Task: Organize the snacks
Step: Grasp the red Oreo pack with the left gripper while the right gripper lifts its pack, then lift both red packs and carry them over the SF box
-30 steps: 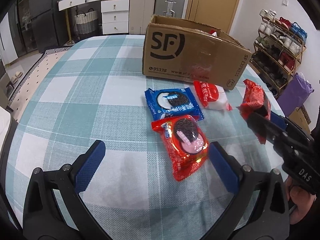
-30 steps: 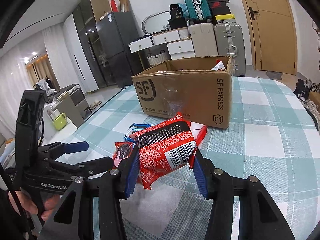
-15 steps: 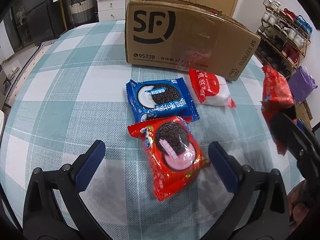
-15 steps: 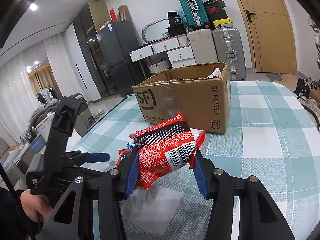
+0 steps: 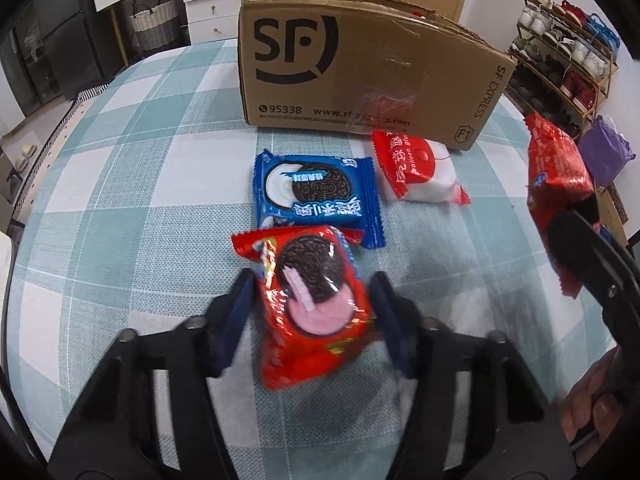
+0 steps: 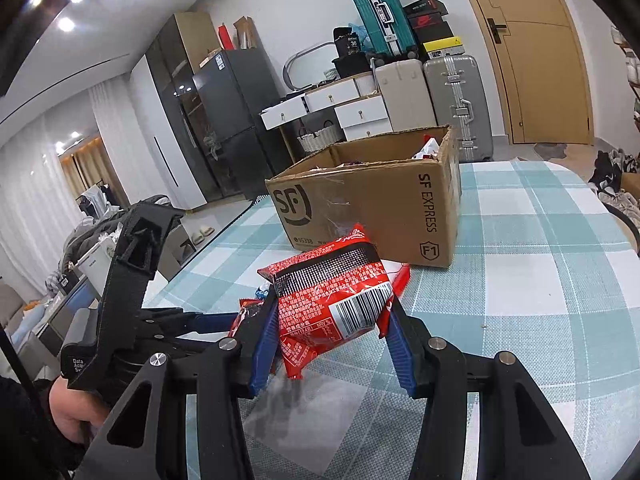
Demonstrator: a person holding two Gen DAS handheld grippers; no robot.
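Note:
My left gripper (image 5: 312, 300) has closed around a red Oreo pack (image 5: 312, 304) lying on the checked tablecloth; its blue pads touch both sides. A blue Oreo pack (image 5: 316, 196) lies just beyond it and a red-and-white snack pack (image 5: 416, 170) lies to the right, near the open SF cardboard box (image 5: 360, 64). My right gripper (image 6: 332, 320) is shut on a red snack bag (image 6: 332, 292) and holds it above the table, short of the box (image 6: 372, 208). That bag also shows in the left wrist view (image 5: 556, 176).
The box holds some snacks (image 6: 430, 148). The checked table (image 6: 520, 280) extends to the right of the box. Suitcases, drawers and a fridge stand behind the table; a shoe rack (image 5: 560, 40) is at the right.
My left gripper moved forward and down and closed from wide open onto the red Oreo pack. My right gripper rose slightly, still holding the red bag.

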